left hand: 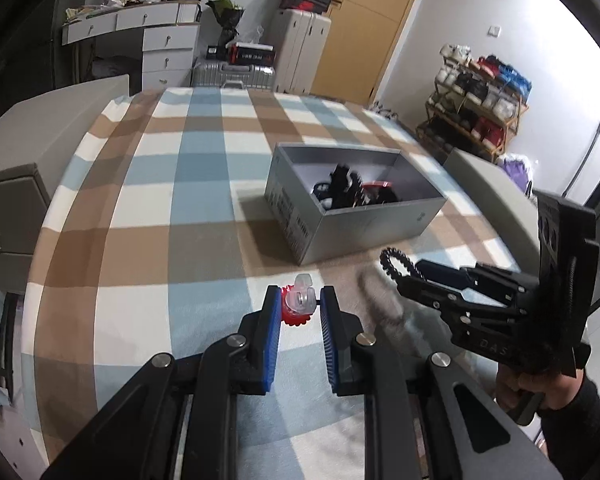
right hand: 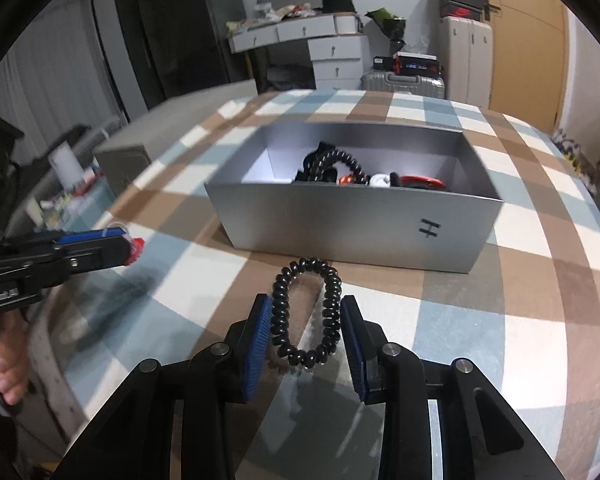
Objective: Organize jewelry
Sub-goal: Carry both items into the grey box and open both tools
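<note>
My left gripper (left hand: 300,304) is shut on a clear and red hair clip (left hand: 298,304) and holds it above the checked cloth. My right gripper (right hand: 306,312) is shut on a black spiral hair tie (right hand: 306,314), squeezed into a tall loop, just in front of the grey box (right hand: 356,224). The box holds several hair ties and clips (right hand: 340,170). In the left wrist view the right gripper (left hand: 404,276) comes in from the right with the black tie (left hand: 394,262), near the box (left hand: 340,236). In the right wrist view the left gripper (right hand: 130,250) is at the far left with the red clip (right hand: 137,250).
The checked cloth (left hand: 148,216) covers the whole bed. A grey bedside cabinet (left hand: 8,216) stands to the left. A desk with drawers (left hand: 156,36), suitcases (left hand: 236,74) and a shoe rack (left hand: 476,100) stand beyond the bed.
</note>
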`<control>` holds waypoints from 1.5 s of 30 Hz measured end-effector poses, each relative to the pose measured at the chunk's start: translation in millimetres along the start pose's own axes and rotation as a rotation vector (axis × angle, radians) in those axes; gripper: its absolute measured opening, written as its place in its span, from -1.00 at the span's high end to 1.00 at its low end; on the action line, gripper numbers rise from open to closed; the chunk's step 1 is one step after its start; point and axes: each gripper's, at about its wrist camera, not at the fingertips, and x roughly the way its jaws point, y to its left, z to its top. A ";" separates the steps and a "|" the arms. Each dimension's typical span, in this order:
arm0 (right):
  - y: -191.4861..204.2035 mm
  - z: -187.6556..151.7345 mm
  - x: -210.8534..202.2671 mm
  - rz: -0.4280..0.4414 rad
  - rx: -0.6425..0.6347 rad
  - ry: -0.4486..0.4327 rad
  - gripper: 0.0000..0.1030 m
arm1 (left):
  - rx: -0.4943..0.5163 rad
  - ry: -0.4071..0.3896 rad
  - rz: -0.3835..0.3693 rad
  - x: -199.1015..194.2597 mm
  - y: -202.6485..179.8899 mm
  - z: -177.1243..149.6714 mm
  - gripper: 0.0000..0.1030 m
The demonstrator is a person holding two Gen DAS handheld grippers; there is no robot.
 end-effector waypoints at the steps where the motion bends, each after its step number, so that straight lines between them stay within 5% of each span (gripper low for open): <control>1: -1.0 0.5 -3.6 0.007 0.008 -0.010 0.34 | 0.004 -0.009 0.001 -1.3 -2.1 2.3 0.73; 16: -40.9 36.4 -53.5 0.090 0.123 -0.219 0.32 | 0.069 -0.037 -0.023 32.0 -35.8 54.5 0.73; 29: -62.0 74.9 -32.4 0.093 0.091 -0.240 0.32 | 0.076 -0.014 -0.036 70.1 -47.8 82.6 0.73; 45: -76.9 80.4 10.1 0.066 0.114 -0.146 0.29 | 0.075 0.007 -0.062 89.7 -50.7 89.2 0.72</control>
